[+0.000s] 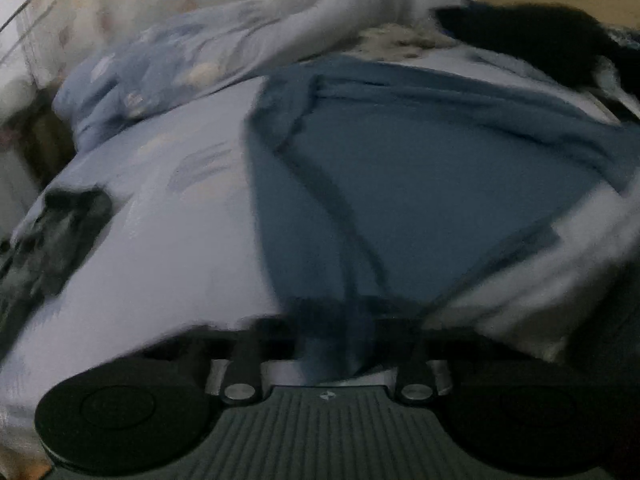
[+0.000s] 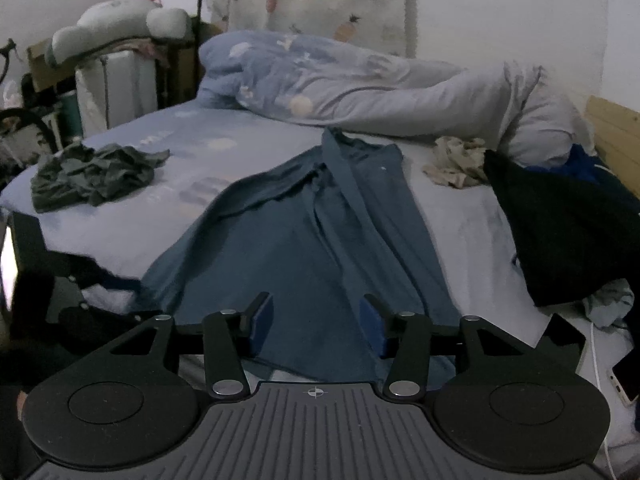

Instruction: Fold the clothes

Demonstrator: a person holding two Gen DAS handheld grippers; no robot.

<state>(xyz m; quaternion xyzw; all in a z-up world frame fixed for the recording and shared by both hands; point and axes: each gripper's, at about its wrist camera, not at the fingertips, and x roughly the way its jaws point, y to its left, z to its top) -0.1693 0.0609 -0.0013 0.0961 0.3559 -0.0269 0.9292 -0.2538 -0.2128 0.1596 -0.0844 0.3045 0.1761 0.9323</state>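
A teal-blue garment lies spread on the bed's pale blue sheet. The left wrist view is blurred. In it my left gripper is shut on a bunched edge of this garment, and a fold of the cloth runs straight down into the jaws. In the right wrist view the same garment stretches away from me with creases along its middle. My right gripper hovers open over its near edge, with its blue pads apart and nothing pressed between them.
A crumpled dark green garment lies at the bed's left. A black garment and a beige cloth lie at the right. A rumpled duvet fills the far side. A phone lies at the near right edge.
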